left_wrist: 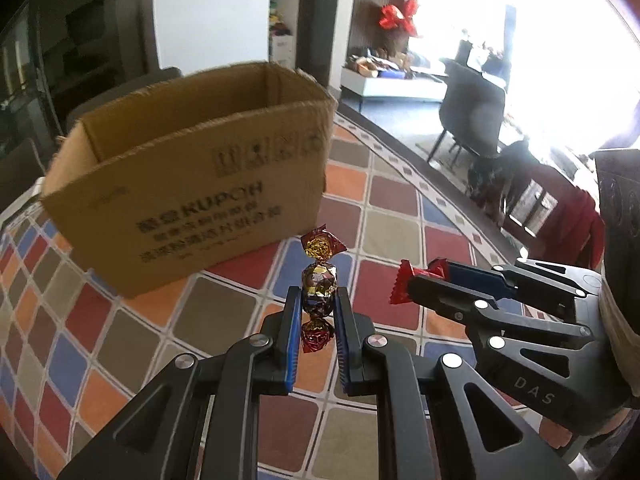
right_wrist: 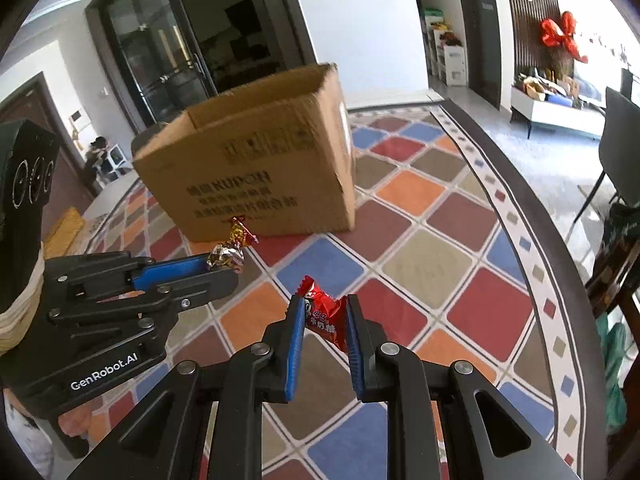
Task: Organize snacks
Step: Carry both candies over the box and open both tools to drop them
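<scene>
Far left on your checkered tablecloth (left_wrist: 400, 236) stands one cardboard box (left_wrist: 192, 184), flaps up, top open; only bare inner walls show, the floor of it is hidden, so contents cannot be told. Nearer, your left gripper (left_wrist: 318, 304) has its jaws narrowed onto one foil-wrapped candy (left_wrist: 319, 286), gold and dark red, twisted ends sticking out above and below the blue pads, held above the cloth. To its right, your right gripper (right_wrist: 325, 314) is clamped on one red candy packet (right_wrist: 326, 312), white lettering showing, one crimped end poking past the tips. Count: one box, two candies, both in grippers, near the box's front.
</scene>
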